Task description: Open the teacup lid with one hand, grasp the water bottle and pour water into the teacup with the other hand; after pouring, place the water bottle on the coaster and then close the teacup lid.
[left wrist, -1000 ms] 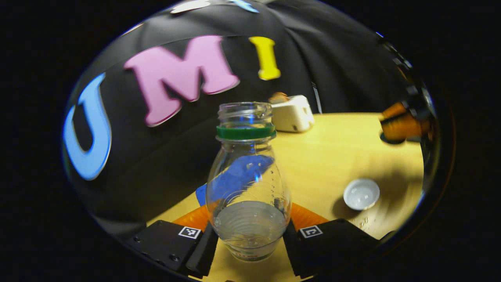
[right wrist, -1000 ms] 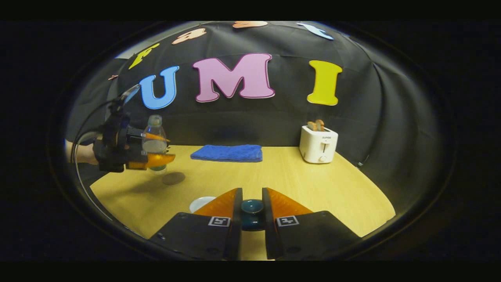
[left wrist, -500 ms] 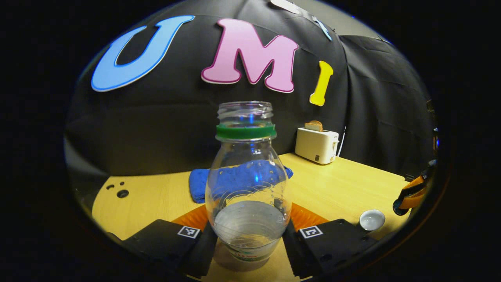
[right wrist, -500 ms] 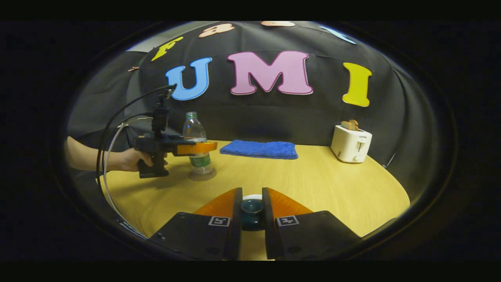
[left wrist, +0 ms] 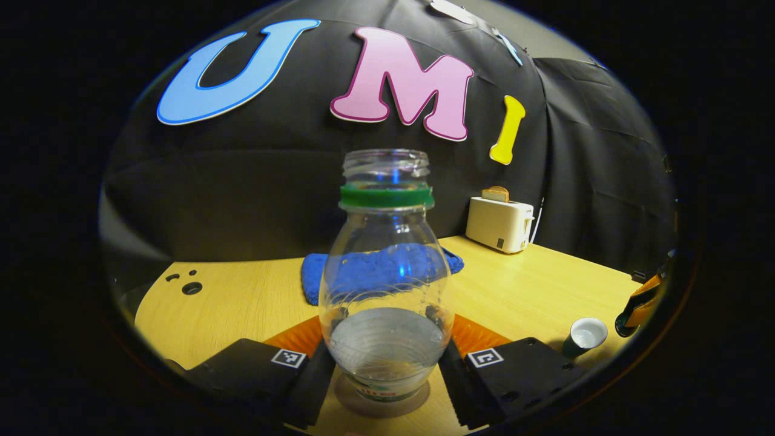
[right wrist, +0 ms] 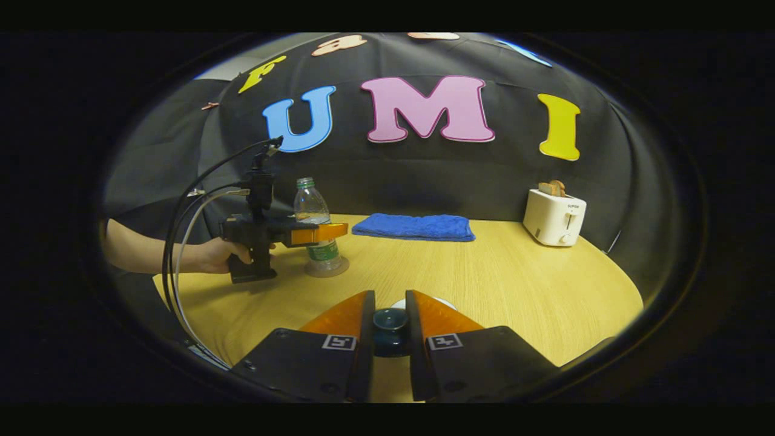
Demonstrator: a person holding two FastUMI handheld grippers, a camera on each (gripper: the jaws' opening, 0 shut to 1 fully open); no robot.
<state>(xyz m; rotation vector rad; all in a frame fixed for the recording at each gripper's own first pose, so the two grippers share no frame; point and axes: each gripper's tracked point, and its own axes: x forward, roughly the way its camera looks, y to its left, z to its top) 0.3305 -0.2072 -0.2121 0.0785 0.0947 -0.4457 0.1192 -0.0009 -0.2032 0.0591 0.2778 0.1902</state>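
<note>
A clear water bottle (left wrist: pixel 385 284) with a green neck ring, no cap and a little water stands upright on a round coaster (left wrist: pixel 381 404). My left gripper (left wrist: pixel 385 339) is shut on its lower body, one finger on each side. From the right gripper view the bottle (right wrist: pixel 315 227) sits on the coaster (right wrist: pixel 327 270) at the table's left, with a hand (right wrist: pixel 212 254) holding the left gripper (right wrist: pixel 318 233). My right gripper (right wrist: pixel 390 306) is shut on the dark teacup lid (right wrist: pixel 390 330), held above the table. The open teacup (left wrist: pixel 584 336) stands beside it; its white rim (right wrist: pixel 436 301) peeks from behind the fingers.
A folded blue towel (right wrist: pixel 415 227) lies at the back of the wooden table (right wrist: pixel 514 284). A white toaster (right wrist: pixel 554 217) with toast stands at the back right. Cables run from the left gripper toward the table's left edge.
The bottle swung from tilted to upright and came down onto the coaster, still held. The right gripper kept the lid and drifted slightly toward the cup.
</note>
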